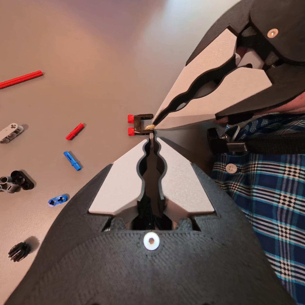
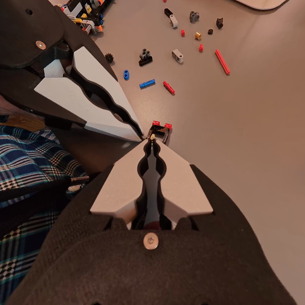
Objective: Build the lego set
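A black U-shaped frame (image 1: 140, 123) with two red pins (image 1: 130, 125) is held just above the table between both grippers. My left gripper (image 1: 151, 139) is shut on a thin grey axle (image 1: 151, 136) that enters one arm of the frame. My right gripper (image 1: 154, 124) comes in from the upper right, shut on a small tan gear (image 1: 149, 127) inside the frame's opening. In the right wrist view, my right gripper (image 2: 152, 141) pinches the tan gear (image 2: 152, 136) at the frame (image 2: 160, 130), and the left gripper (image 2: 142, 137) meets it from the left.
Loose parts lie on the grey table: a long red axle (image 2: 222, 61), a red pin (image 2: 168, 87), a blue pin (image 2: 147, 83), a blue link (image 2: 126, 75), a black gear (image 2: 109, 57), and grey-black connectors (image 2: 145, 57). A partly built model (image 2: 85, 16) stands at the back. A person's plaid shirt (image 1: 272, 198) is close. Left and right tips are no more than a few centimetres apart.
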`<state>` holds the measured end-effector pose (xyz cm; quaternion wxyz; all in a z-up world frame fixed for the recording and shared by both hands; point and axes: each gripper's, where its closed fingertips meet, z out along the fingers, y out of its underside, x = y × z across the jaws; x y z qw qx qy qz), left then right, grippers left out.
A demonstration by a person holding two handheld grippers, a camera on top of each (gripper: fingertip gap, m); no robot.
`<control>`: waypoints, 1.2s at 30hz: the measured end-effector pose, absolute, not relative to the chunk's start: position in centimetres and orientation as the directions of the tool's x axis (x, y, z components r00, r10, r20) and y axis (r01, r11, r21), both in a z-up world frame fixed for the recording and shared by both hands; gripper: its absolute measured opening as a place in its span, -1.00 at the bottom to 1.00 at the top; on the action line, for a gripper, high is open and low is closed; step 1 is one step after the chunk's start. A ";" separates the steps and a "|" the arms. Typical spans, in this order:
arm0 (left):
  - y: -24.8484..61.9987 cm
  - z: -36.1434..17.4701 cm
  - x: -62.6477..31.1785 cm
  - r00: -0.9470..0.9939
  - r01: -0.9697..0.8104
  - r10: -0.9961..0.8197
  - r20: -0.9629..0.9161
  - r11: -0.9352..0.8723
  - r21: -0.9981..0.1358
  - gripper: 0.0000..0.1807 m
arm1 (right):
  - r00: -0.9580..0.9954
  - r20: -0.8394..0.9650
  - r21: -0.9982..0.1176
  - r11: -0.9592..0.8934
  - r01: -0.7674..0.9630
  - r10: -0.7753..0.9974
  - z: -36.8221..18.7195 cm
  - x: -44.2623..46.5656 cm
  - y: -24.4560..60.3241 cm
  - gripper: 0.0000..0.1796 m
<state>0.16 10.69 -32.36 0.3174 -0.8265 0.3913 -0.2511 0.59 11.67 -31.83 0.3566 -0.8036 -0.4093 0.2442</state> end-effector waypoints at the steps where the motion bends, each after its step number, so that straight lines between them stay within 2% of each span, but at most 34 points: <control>1: 10.7 -32.3 0.2 0.570 -0.478 -0.801 0.181 -0.503 -0.720 -0.98 | 0.545 -0.082 -0.775 -0.397 0.492 0.835 -31.8 0.5 11.6 -1.00; 4: 10.6 -32.4 0.2 0.569 -0.477 -0.800 0.190 -0.509 -0.716 -0.98 | 0.543 -0.043 -0.778 -0.369 0.508 0.838 -31.8 0.5 11.5 -1.00; 8: 10.6 -32.3 0.3 0.567 -0.476 -0.802 0.187 -0.505 -0.720 -0.98 | 0.544 -0.080 -0.778 -0.393 0.490 0.835 -31.8 0.5 11.6 -1.00; 15: 10.8 -32.2 0.3 0.567 -0.480 -0.807 0.166 -0.487 -0.730 -0.98 | 0.501 -0.309 -0.734 -0.538 0.415 0.808 -31.6 0.4 11.7 -1.00; 23: 10.8 -32.2 0.2 0.566 -0.491 -0.811 0.149 -0.477 -0.729 -0.99 | 0.477 -0.367 -0.699 -0.575 0.425 0.799 -32.0 0.4 11.8 -1.00; 31: 10.9 -31.8 0.1 0.557 -0.492 -0.821 0.122 -0.445 -0.749 -0.99 | 0.399 -0.527 -0.648 -0.659 0.382 0.750 -31.5 0.3 11.7 -1.00; 36: 11.0 -31.6 0.1 0.558 -0.484 -0.821 0.120 -0.440 -0.756 -0.99 | 0.380 -0.538 -0.645 -0.657 0.390 0.753 -31.4 0.2 11.9 -1.00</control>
